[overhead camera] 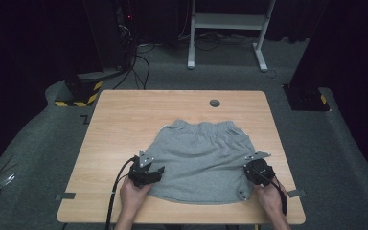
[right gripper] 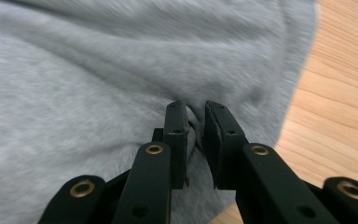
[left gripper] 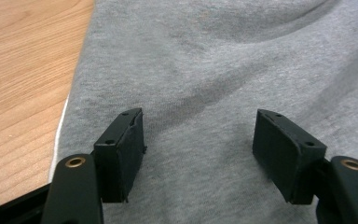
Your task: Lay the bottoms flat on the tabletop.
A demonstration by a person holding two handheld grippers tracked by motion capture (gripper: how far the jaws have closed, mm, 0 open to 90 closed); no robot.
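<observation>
A pair of grey shorts (overhead camera: 201,158) lies flat on the wooden table (overhead camera: 124,120), waistband toward the far side. My left gripper (overhead camera: 156,171) rests at the shorts' left edge. In the left gripper view its jaws (left gripper: 199,116) stand wide open over the grey cloth (left gripper: 214,56), with nothing pinched. My right gripper (overhead camera: 252,168) sits at the shorts' right edge near the hem corner. In the right gripper view it (right gripper: 195,106) is nearly closed, with a small fold of the grey cloth (right gripper: 98,70) gathered between its pads.
A round cable hole (overhead camera: 214,103) sits near the table's far edge. Grey tape marks (overhead camera: 65,196) lie at the front corners. Behind the table stand a white desk frame (overhead camera: 230,21) and a yellow-and-black striped base (overhead camera: 79,93) on the dark floor.
</observation>
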